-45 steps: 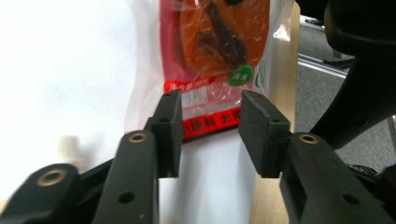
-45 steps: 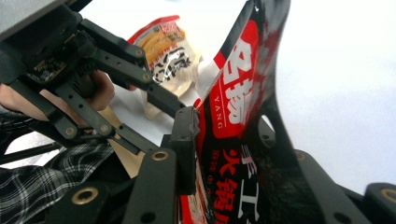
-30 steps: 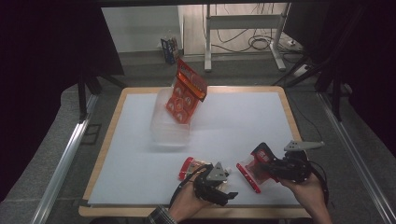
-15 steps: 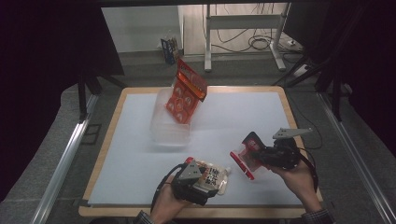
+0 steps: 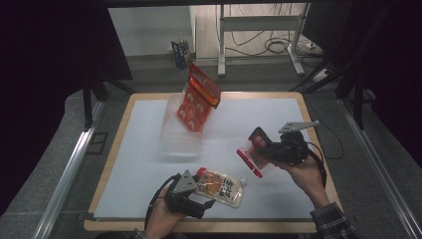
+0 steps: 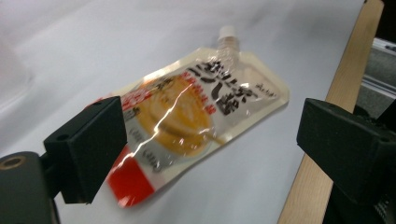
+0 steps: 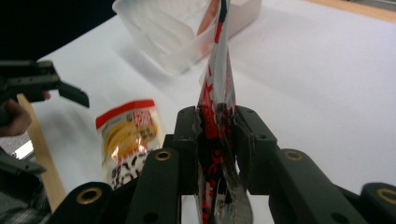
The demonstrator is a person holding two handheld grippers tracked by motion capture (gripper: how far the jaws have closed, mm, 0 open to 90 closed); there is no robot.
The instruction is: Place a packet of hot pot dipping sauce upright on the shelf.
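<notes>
A flat spouted pouch [image 5: 220,186] [image 6: 187,121] with an orange and white print lies on the white table near its front edge. My left gripper [image 5: 201,199] [image 6: 212,140] is just left of it; its jaws have just been opening and stand wide, the pouch lying between and beyond them with neither pad pressing on it. My right gripper [image 5: 262,150] [image 7: 217,122] is raised over the right half of the table, shut on a red and white pouch [image 5: 251,155] [image 7: 218,88] held edge-up. The spouted pouch [image 7: 128,135] also shows on the left of the right gripper view.
A clear plastic container [image 5: 180,135] [image 7: 168,32] stands at the table's middle back, with red pouches [image 5: 199,97] standing up in it. The table's wooden rim [image 5: 209,226] [image 6: 336,84] runs close by the left gripper. Cables and a metal stand lie on the floor behind.
The left gripper's jaws have opened off the spouted pouch and the hand has drawn back to the left. The right gripper has lifted and moved away from the front edge with its pouch.
</notes>
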